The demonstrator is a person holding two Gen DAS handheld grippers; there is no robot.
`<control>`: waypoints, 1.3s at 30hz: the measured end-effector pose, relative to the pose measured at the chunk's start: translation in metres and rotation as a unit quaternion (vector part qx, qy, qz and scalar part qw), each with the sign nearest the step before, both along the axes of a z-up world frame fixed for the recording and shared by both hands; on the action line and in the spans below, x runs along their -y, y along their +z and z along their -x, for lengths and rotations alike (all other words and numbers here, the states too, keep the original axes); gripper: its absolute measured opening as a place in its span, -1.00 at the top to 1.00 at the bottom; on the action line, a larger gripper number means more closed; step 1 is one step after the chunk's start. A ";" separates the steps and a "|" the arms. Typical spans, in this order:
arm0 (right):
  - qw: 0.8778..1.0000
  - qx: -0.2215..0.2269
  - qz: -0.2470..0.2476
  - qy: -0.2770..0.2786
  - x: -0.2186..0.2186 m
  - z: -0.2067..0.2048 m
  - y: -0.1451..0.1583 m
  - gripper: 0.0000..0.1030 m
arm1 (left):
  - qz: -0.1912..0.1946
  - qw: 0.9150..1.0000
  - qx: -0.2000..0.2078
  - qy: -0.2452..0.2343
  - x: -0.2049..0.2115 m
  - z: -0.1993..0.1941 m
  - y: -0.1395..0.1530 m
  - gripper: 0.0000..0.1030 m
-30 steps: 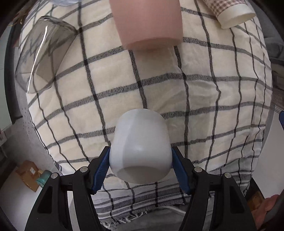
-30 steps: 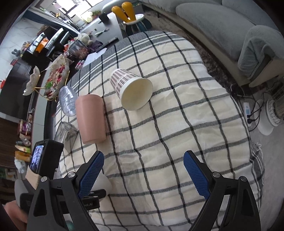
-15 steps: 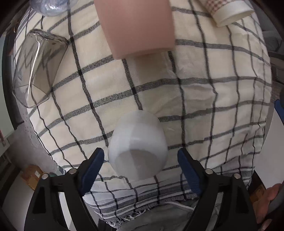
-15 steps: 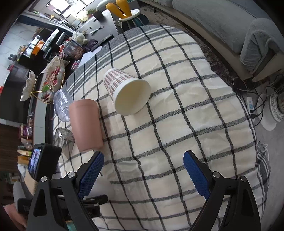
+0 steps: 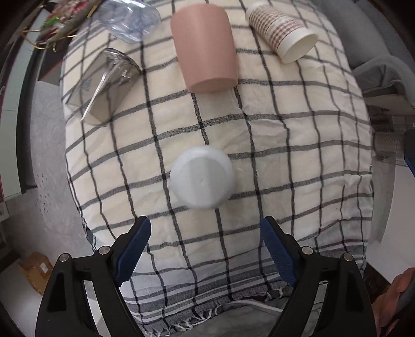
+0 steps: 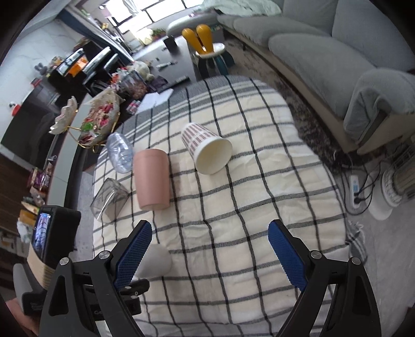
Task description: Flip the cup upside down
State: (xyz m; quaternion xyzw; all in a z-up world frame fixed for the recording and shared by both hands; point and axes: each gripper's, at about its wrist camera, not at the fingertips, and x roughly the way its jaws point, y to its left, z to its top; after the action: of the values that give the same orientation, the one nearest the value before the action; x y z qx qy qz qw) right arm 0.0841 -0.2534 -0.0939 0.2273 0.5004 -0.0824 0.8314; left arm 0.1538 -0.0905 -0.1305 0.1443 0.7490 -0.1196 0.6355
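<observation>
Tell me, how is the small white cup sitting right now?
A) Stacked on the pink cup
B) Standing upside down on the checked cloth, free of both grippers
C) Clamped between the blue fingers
B: the white cup shows its closed base upward, apart from the open left gripper.

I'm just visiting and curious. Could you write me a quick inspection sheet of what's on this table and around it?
Surface: checked tablecloth, wrinkled.
Job's things: white cup standing upside down, released.
Clutter: pink cup, paper cup, glass and plastic bottle, all lying on their sides.
Grippers: left gripper open, clear of the cup; right gripper open, empty.
Cables: power strip on the floor.
Surroundings: grey sofa.
</observation>
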 end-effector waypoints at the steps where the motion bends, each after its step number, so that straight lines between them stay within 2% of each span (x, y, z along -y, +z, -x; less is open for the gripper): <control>1: 1.000 0.009 0.009 0.002 -0.003 0.005 0.005 -0.77 | 0.006 1.000 0.018 0.002 -0.003 0.005 0.007 -0.69; 6: 0.997 0.052 0.052 0.021 -0.019 0.022 0.025 -0.77 | 0.024 0.994 0.101 0.013 -0.022 0.024 0.029 -0.70; 10: 0.991 0.084 0.094 0.037 -0.037 0.040 0.040 -0.78 | 0.043 0.984 0.171 0.030 -0.036 0.045 0.047 -0.74; 12: 0.989 0.095 0.110 0.038 -0.044 0.051 0.045 -0.81 | 0.050 0.975 0.211 0.041 -0.046 0.057 0.056 -0.77; 16: 0.985 0.110 0.126 0.031 -0.051 0.071 0.049 -0.84 | 0.052 0.950 0.299 0.074 -0.069 0.082 0.072 -0.77; 20: 0.984 0.119 0.127 0.025 -0.052 0.087 0.048 -0.84 | 0.066 0.931 0.346 0.099 -0.085 0.103 0.080 -0.78; 22: 0.984 0.120 0.130 0.024 -0.053 0.091 0.046 -0.84 | 0.070 0.918 0.374 0.111 -0.091 0.113 0.087 -0.78; 23: 0.984 0.119 0.130 0.023 -0.053 0.093 0.045 -0.84 | 0.072 0.915 0.380 0.115 -0.092 0.116 0.088 -0.78; 26: 0.984 0.120 0.130 0.023 -0.056 0.096 0.044 -0.84 | 0.082 0.898 0.411 0.132 -0.100 0.126 0.097 -0.79; 28: 0.984 0.121 0.131 0.023 -0.056 0.097 0.044 -0.84 | 0.087 0.892 0.422 0.137 -0.102 0.130 0.100 -0.80; 35: 0.972 0.167 0.166 0.005 -0.060 0.120 0.054 -0.84 | 0.103 0.877 0.446 0.144 -0.105 0.143 0.104 -0.80; 39: 0.964 0.194 0.181 -0.008 -0.061 0.131 0.062 -0.90 | 0.105 0.866 0.469 0.141 -0.104 0.152 0.111 -0.81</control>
State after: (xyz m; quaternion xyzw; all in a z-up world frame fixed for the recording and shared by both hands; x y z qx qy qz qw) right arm -0.0468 -0.1926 -0.0317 0.0890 0.3043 -0.1324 0.9391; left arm 0.0020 0.0134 -0.0199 0.0086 0.3583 -0.0255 0.9332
